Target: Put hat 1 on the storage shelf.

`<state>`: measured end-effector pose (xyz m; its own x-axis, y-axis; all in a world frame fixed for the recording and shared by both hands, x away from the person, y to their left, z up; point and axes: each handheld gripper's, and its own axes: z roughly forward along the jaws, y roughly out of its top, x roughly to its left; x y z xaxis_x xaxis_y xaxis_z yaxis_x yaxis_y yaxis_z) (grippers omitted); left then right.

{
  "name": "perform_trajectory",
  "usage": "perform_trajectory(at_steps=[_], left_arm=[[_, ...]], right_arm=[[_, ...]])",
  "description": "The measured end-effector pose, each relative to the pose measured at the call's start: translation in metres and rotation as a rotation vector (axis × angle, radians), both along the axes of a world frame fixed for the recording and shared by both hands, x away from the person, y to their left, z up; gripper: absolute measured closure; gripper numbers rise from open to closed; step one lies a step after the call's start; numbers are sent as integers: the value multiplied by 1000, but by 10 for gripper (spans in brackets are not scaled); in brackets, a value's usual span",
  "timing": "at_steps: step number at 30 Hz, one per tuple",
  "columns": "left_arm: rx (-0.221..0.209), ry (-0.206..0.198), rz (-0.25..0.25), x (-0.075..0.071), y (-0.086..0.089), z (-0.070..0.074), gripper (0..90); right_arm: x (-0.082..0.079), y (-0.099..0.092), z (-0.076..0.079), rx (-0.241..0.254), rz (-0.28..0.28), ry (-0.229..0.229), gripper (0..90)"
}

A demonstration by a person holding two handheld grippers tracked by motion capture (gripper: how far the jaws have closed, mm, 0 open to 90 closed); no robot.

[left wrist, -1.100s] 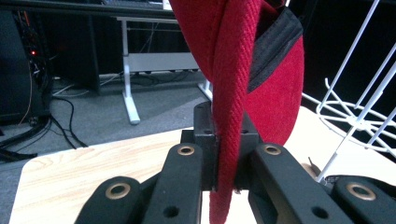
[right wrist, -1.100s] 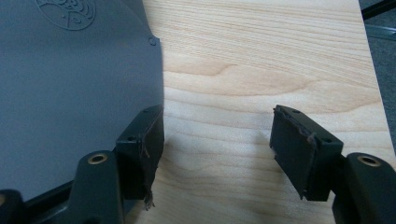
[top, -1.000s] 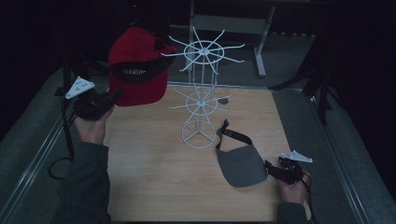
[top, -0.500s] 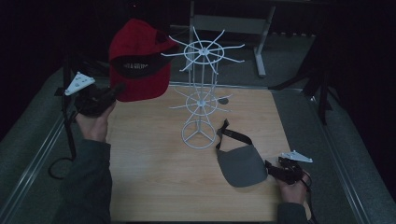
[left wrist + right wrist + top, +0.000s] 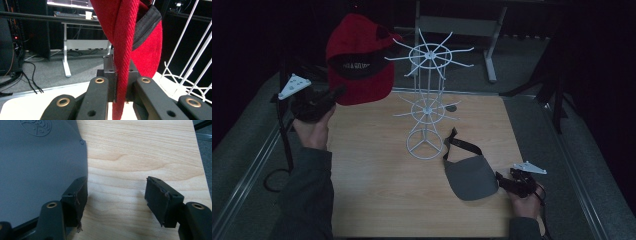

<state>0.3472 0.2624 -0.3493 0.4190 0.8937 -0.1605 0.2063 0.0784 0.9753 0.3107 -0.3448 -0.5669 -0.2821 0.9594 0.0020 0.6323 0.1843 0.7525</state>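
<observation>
The red cap's printed lettering is too small to read.

The wooden table bears a white rack and grey visor.

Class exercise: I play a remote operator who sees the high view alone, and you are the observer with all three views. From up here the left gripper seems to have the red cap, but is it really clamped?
Observer: Yes. In the left gripper view the left gripper has its jaws shut on a fold of the red cap.
Operator: Is the right gripper holding the grey visor?
Observer: No. In the right gripper view the right gripper is open with bare wooden table between its jaws.
Operator: How near is the visor?
Observer: The grey visor lies flat right beside one jaw; I cannot tell whether they touch.
</observation>
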Motion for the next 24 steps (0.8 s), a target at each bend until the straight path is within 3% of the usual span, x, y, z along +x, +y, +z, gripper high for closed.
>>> perform_trajectory(at_steps=[19,24], left_arm=[[-39,-48,-16,-8,1,10,858],[-23,-62,-38,-9,-3,10,857]], right_arm=[[0,0,0,0,0,0,347],[0,0,0,0,0,0,347]])
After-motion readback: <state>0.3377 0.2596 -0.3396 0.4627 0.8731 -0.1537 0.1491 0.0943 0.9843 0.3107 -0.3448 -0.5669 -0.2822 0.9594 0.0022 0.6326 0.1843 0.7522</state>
